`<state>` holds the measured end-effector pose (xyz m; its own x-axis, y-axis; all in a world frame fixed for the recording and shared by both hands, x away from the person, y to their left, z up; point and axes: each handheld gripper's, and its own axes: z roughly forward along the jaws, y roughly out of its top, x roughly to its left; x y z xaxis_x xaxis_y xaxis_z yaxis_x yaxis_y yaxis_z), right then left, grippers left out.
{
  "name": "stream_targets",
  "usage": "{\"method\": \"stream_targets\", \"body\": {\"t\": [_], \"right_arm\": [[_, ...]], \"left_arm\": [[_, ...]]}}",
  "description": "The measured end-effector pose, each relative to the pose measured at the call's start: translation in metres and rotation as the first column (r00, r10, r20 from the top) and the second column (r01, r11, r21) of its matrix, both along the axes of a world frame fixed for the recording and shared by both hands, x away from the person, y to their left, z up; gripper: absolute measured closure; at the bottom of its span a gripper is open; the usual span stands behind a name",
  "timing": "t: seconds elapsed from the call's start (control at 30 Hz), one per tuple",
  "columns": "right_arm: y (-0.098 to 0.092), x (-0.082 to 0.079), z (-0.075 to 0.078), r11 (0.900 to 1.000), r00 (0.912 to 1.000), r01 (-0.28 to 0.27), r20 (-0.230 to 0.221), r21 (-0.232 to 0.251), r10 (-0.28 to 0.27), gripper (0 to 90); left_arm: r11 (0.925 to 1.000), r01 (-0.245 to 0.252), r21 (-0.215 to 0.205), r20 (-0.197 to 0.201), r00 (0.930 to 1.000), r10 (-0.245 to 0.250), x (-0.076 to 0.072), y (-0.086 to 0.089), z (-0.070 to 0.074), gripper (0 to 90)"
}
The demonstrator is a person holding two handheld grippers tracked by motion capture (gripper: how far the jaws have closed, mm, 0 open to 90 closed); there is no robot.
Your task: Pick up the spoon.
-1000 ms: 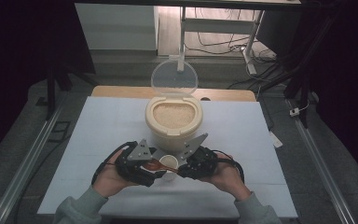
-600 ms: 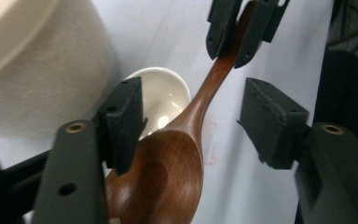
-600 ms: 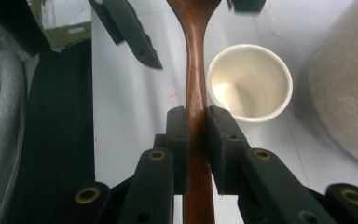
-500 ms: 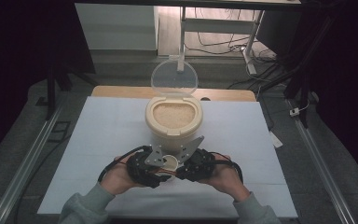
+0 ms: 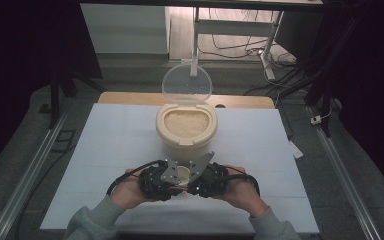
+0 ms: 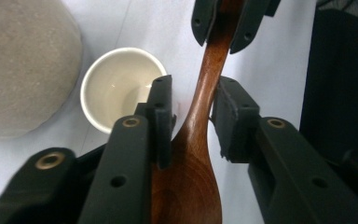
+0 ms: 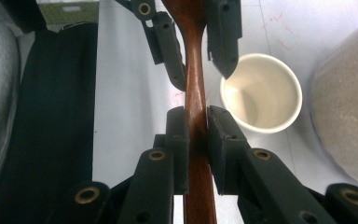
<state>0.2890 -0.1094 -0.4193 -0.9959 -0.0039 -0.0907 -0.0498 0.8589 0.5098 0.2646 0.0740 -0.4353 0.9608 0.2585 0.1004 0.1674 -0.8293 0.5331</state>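
No words or labels readable anywhere; faint red marks on white table sheet (image 7: 279, 28).

Wooden spoon (image 6: 200, 121): dark brown, shiny, thin curved handle, wide bowl end. Held level above table, between two grippers, just beside small white cup (image 6: 116, 88).

Right gripper (image 7: 196, 116): jaws squeezed tight on spoon handle.

Left gripper (image 6: 193, 114): jaws just been closing around spoon near bowl end; one pad touching wood, small gap at other, grip not firm yet.

Cup empty, upright, beside big cream rice tub (image 5: 186, 129), clear lid (image 5: 187, 84) up.
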Motion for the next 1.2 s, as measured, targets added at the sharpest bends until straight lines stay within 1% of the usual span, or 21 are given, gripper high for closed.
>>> {"method": "stream_targets", "body": {"t": [0.07,0.13,0.2,0.23,0.33,0.4,0.43,0.5,0.53,0.6,0.63,0.67,0.7,0.73,0.8,0.87,0.93,1.0,1.07,1.13,1.2], "right_arm": [[0.001,-0.002,0.0,1.0,0.9999,-0.014,0.006,0.008,0.014,78.1],[0.001,-0.003,0.0,0.999,0.9994,-0.034,0.013,-0.004,0.034,77.6],[0.002,-0.004,-0.002,0.999,0.9993,-0.035,0.017,0.013,0.035,77.5],[0.003,-0.004,-0.001,0.999,0.9989,-0.042,0.021,0.0,0.042,77.4],[0.002,-0.004,-0.001,1.0,0.9992,-0.024,0.033,0.01,0.024,76.2],[0.0,-0.003,0.001,0.999,0.9995,0.0,0.03,0.035,-0.002,72.7],[-0.003,-0.001,0.003,0.997,0.9993,0.021,0.031,0.07,-0.023,69.8],[-0.009,0.002,0.006,0.99,0.9975,0.066,0.02,0.125,-0.069,64.6],[-0.012,0.003,0.008,0.984,0.9951,0.091,0.026,0.151,-0.096,62.2],[-0.018,0.006,0.01,0.968,0.9879,0.143,0.028,0.206,-0.152,58.4],[-0.021,0.007,0.012,0.957,0.9829,0.17,0.031,0.234,-0.182,56.5],[-0.023,0.008,0.013,0.949,0.9787,0.188,0.032,0.251,-0.203,54.9],[-0.027,0.008,0.014,0.935,0.9714,0.218,0.03,0.28,-0.235,53.5],[-0.03,0.009,0.015,0.924,0.9658,0.235,0.034,0.302,-0.257,52.0],[-0.035,0.008,0.016,0.9,0.9542,0.274,0.021,0.34,-0.298,47.9],[-0.04,0.007,0.017,0.884,0.9435,0.298,0.029,0.361,-0.33,45.7],[-0.044,0.005,0.017,0.864,0.9335,0.322,0.022,0.386,-0.358,45.1],[-0.049,0.005,0.017,0.844,0.9244,0.346,0.005,0.409,-0.381,43.8],[-0.054,0.005,0.018,0.821,0.9157,0.368,-0.016,0.436,-0.402,43.6],[-0.058,0.004,0.018,0.803,0.9063,0.39,-0.033,0.452,-0.421,43.6],[-0.062,0.004,0.017,0.788,0.8951,0.411,-0.038,0.459,-0.444,43.2]], "left_arm": [[0.9997,0.022,0.006,-0.012,0.9997,-0.022,-0.001,0.0,-0.001,72.7],[0.9989,0.047,0.01,-0.033,0.9984,-0.046,-0.002,0.0,-0.002,76.2],[0.9988,0.046,0.017,-0.038,0.9982,-0.046,-0.002,-0.001,-0.003,77.8],[0.9987,0.047,0.02,-0.036,0.9983,-0.046,-0.002,-0.001,-0.004,78.1],[0.9993,0.033,0.015,-0.023,0.9992,-0.033,-0.002,0.0,-0.004,78.5],[0.9998,0.014,0.011,-0.011,0.9998,-0.013,-0.002,0.002,-0.004,78.6],[0.9999,0.006,0.009,0.0,1.0,-0.006,-0.001,0.003,-0.003,78.6],[0.9999,-0.014,-0.004,0.013,0.9998,0.014,0.0,0.005,-0.002,78.6],[0.9997,-0.023,-0.011,0.02,0.9995,0.023,0.0,0.006,-0.002,78.6],[0.9987,-0.043,-0.027,0.037,0.9983,0.044,0.001,0.009,-0.001,78.6],[0.9981,-0.051,-0.034,0.042,0.9977,0.053,0.001,0.009,-0.001,78.6],[0.9968,-0.065,-0.047,0.049,0.9966,0.067,0.001,0.011,0.0,78.6],[0.9958,-0.074,-0.055,0.057,0.9954,0.077,0.002,0.012,0.0,78.5],[0.9945,-0.083,-0.064,0.066,0.994,0.087,0.002,0.013,0.001,78.6],[0.9925,-0.095,-0.077,0.08,0.9916,0.102,0.002,0.015,0.001,78.6],[0.9901,-0.106,-0.091,0.09,0.9893,0.115,0.001,0.017,0.002,78.5],[0.9884,-0.114,-0.101,0.094,0.9879,0.123,0.001,0.018,0.002,78.6],[0.9876,-0.119,-0.103,0.097,0.9869,0.129,0.001,0.019,0.001,78.5],[0.9861,-0.126,-0.109,0.099,0.9857,0.137,0.0,0.02,0.0,78.5],[0.9841,-0.134,-0.116,0.107,0.9833,0.147,0.0,0.021,0.0,78.5],[0.9814,-0.144,-0.127,0.125,0.9792,0.16,-0.001,0.023,0.001,78.6]]}}
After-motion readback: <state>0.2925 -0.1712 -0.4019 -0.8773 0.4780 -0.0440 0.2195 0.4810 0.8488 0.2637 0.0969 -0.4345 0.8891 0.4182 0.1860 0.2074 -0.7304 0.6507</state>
